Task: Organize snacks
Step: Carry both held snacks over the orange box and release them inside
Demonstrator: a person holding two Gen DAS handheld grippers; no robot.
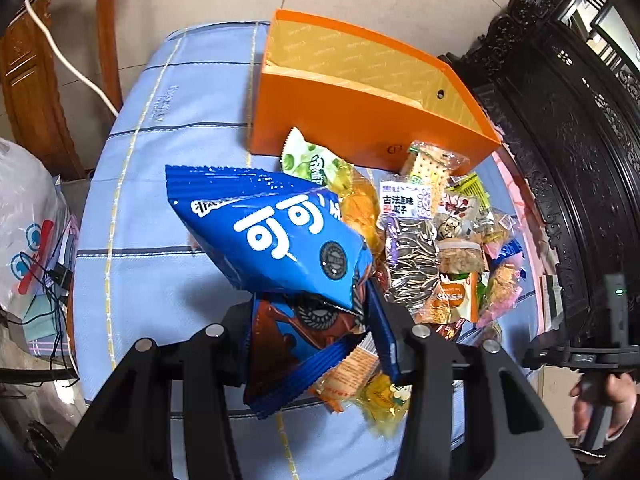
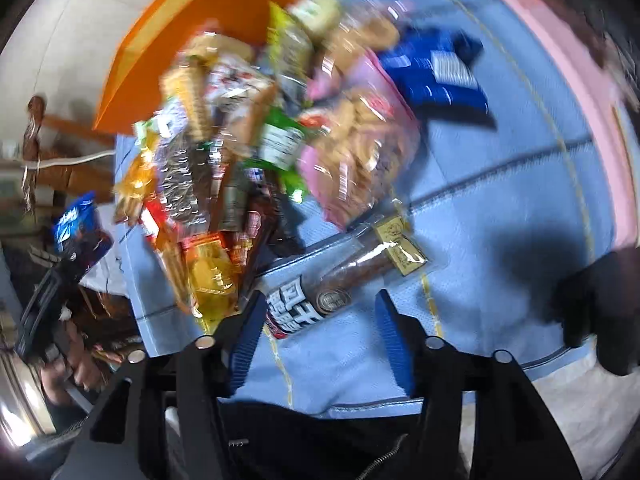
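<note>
My left gripper (image 1: 316, 314) is shut on a big blue cocoa-biscuit bag (image 1: 272, 236), lifted above the blue checked tablecloth (image 1: 160, 208); the same bag (image 2: 76, 224) shows at the left edge of the right wrist view. An orange box (image 1: 360, 120) stands open at the far side, with a pile of mixed snack packets (image 1: 440, 240) in front of it. My right gripper (image 2: 320, 320) is open and points down at the cloth. A clear-wrapped brown meat stick (image 2: 344, 276) lies between its fingertips, closer to the left one, with no pad pressing it. The right wrist view is blurred.
A small blue packet (image 2: 432, 72) lies apart at the far right of the pile. A wooden chair (image 1: 40, 80) and a white plastic bag (image 1: 28, 232) stand left of the table, dark carved furniture (image 1: 560, 120) to the right. A hand (image 1: 600, 400) holds the right gripper.
</note>
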